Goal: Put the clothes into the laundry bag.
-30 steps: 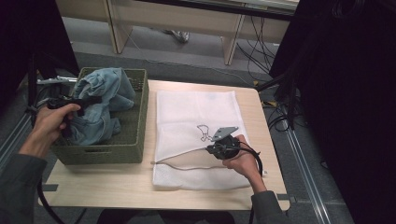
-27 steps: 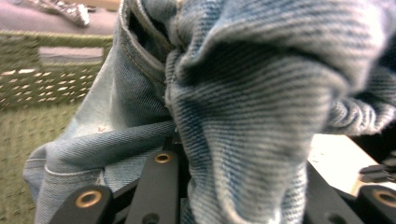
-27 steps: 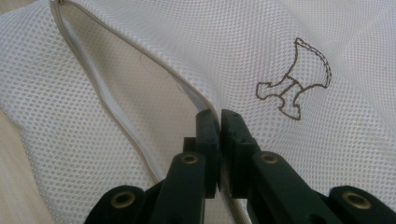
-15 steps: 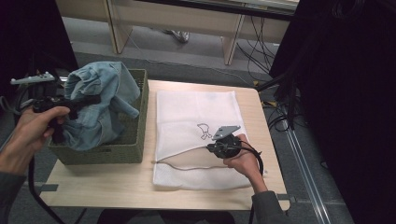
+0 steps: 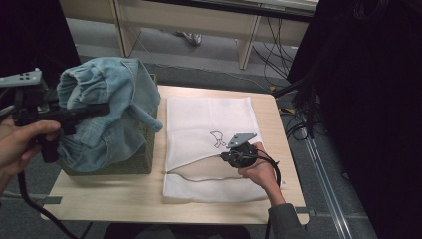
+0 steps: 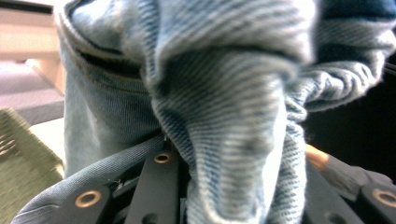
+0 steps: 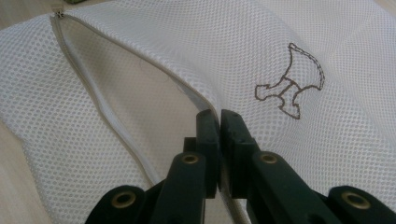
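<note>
A light blue denim garment (image 5: 107, 109) hangs above the green basket (image 5: 134, 162) at the table's left, with my left gripper (image 5: 102, 109) shut on it. The denim (image 6: 224, 93) drapes over that gripper's black jaws. A white mesh laundry bag (image 5: 209, 119) lies flat on the table's middle, its zip open along the near edge. My right gripper (image 5: 230, 157) is shut on the upper edge of the bag's opening (image 7: 205, 105), lifting it a little. A small outline figure (image 7: 292, 88) is stitched on the bag.
The wooden table (image 5: 99, 199) has bare room in front of the basket and the bag. Cables (image 5: 298, 124) trail on the floor at the right, and a desk frame (image 5: 244, 45) stands behind the table.
My left gripper has lifted the denim garment up out of the basket and toward the left. The right gripper has stayed put on the bag's edge.
</note>
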`<action>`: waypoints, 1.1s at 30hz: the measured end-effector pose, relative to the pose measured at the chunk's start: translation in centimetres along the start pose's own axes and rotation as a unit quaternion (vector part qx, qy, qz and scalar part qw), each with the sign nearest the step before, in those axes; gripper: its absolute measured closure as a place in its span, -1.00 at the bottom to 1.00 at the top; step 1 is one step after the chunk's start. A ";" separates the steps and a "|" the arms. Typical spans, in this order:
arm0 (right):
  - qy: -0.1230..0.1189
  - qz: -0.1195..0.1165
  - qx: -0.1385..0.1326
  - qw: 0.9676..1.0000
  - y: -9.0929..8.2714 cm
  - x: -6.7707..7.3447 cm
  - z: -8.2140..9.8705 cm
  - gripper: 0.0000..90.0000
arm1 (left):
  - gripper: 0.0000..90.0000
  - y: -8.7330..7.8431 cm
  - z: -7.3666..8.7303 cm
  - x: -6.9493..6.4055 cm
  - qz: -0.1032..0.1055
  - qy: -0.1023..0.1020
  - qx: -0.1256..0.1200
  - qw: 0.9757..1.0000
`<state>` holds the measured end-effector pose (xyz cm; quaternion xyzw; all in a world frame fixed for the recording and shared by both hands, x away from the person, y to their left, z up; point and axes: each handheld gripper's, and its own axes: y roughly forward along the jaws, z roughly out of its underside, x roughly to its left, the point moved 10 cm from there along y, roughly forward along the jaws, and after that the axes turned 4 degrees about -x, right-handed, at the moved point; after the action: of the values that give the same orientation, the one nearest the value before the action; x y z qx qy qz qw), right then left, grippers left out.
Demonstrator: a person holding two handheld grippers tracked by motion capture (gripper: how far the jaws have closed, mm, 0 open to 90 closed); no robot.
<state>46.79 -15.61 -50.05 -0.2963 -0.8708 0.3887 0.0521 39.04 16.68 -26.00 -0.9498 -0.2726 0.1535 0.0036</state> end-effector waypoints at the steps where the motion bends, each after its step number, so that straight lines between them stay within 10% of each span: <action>1: 0.000 0.000 0.000 1.000 0.0 0.0 0.0 0.94 | 0.58 0.0 0.0 0.0 0.000 0.000 0.000 1.000; 12: 0.006 0.001 -0.011 1.000 -0.3 -0.4 -0.4 0.94 | 0.57 1.5 -0.5 -8.1 0.082 0.019 0.010 0.996; 19: 0.009 0.009 -0.028 1.000 -1.0 -0.8 -1.9 0.95 | 0.57 3.8 3.0 -11.4 0.143 0.010 0.040 0.989; 26: 0.000 0.013 -0.048 0.999 -1.8 -1.2 -4.0 0.95 | 0.57 9.7 11.4 -10.2 0.154 -0.013 0.143 0.978; 33: 0.002 0.019 -0.060 0.998 -2.0 -1.5 -4.7 0.96 | 0.56 14.5 14.4 -7.8 0.139 -0.005 0.175 0.975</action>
<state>48.58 -14.45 -45.21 -0.3160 -0.8870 0.3356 0.0288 36.03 -0.83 -38.74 -0.9623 -0.1065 0.2025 0.1471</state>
